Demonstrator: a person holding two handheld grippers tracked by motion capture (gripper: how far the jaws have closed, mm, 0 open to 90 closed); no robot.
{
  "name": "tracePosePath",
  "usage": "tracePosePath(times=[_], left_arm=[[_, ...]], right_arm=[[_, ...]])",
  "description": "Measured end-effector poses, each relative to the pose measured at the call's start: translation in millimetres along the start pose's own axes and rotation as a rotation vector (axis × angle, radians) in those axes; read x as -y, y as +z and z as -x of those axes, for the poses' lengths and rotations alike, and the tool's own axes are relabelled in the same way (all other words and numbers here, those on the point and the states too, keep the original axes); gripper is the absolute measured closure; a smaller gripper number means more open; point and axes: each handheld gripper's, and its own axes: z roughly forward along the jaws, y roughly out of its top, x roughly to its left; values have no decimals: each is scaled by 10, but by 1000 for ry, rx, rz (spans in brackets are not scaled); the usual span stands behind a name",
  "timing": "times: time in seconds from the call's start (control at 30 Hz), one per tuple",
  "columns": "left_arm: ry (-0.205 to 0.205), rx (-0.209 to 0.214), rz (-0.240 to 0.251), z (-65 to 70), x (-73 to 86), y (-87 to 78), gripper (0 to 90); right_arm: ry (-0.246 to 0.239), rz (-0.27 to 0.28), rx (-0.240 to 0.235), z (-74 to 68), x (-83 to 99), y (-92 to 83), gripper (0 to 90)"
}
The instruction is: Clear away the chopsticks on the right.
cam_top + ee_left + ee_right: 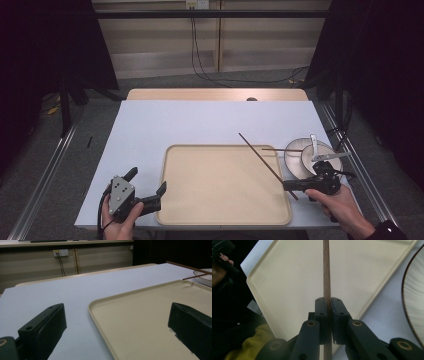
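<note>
Your right gripper (289, 186) has its fingers (321, 315) pinched tight on a brown chopstick (262, 160), which passes straight between the two pads in the right gripper view. You hold it near its lower end, so most of its length runs away toward 11 o'clock, above the right edge of the cream tray (223, 184). That low grip leaves the long end free to swing, probably so you can lay it flat on the tray or carry it to the bowl (296, 161).

The chopstick is thin, straight and dark reddish-brown, evenly coloured along what you can see. Its mate, a second chopstick (281, 149), rests across the bowl's rim at about 10 o'clock on the bowl, pointing left toward the tray. A white spoon (313, 145) sits in the bowl too; whether it leans on the far wall is hard to tell from above.

Your left gripper (148, 187) waits at the tray's 8 o'clock corner with fingers (43, 330) spread wide and nothing between them, one on either side of the tray's rim, likely ready to steady it on the bench (200, 120).
</note>
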Motion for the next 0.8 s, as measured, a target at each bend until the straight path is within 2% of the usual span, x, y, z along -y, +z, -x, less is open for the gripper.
tracePosePath(times=[0.07,0.13,0.33,0.4,0.47,0.53,0.57,0.7,0.8], left_arm=[[3,-5,-1,0,0,-2,18],[9,12,-2,-2,-1,0,18],[8,11,-4,5,0,1,18],[21,15,-8,3,-1,2,18],[14,13,-7,10,0,4,19],[19,20,-4,1,0,4,19],[16,9,-7,7,-1,3,19],[16,7,-7,6,1,3,19],[19,9,-9,1,1,4,19]], right_arm=[[11,2,2,-11,10,32,842],[28,-6,-3,-34,23,91,841],[28,-58,14,-45,51,218,841],[29,-80,15,-51,66,257,841],[30,-105,28,-50,76,298,841],[38,-116,33,-54,72,302,841],[31,-117,38,-45,73,311,841],[26,-133,67,-42,74,322,841],[26,-133,61,-41,75,345,841]])
